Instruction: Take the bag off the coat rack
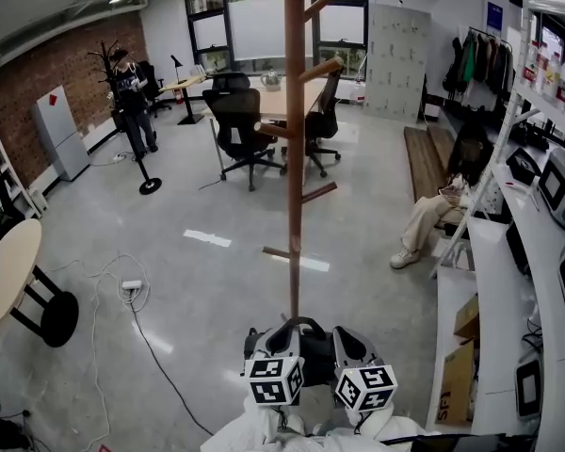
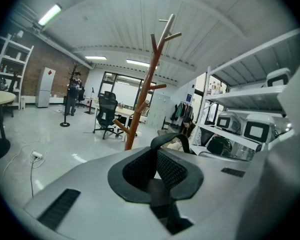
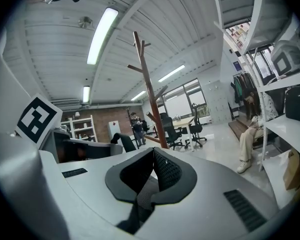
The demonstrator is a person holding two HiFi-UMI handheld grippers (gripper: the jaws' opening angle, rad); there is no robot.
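Observation:
The wooden coat rack (image 1: 294, 158) stands straight ahead on the grey floor, and nothing hangs from its pegs. Both grippers sit low at the front of the head view, side by side just before the rack's foot. A black bag (image 1: 311, 348) shows between them, its strap (image 1: 301, 325) arching over the top. My left gripper (image 1: 268, 333) looks shut on that strap (image 2: 171, 139), which loops up from its jaw tips (image 2: 155, 156). My right gripper (image 1: 353, 337) is shut, and nothing shows between its pads (image 3: 152, 159). The rack also shows ahead of each gripper (image 2: 140, 109) (image 3: 150, 94).
White shelving (image 1: 546, 205) with devices lines the right side, with cardboard boxes (image 1: 463, 347) under it and a seated person (image 1: 443, 205) beside it. Office chairs and a table (image 1: 240, 121) stand behind the rack. A person stands far left (image 1: 132, 92). A round table (image 1: 5, 271) and a floor cable (image 1: 130, 288) lie left.

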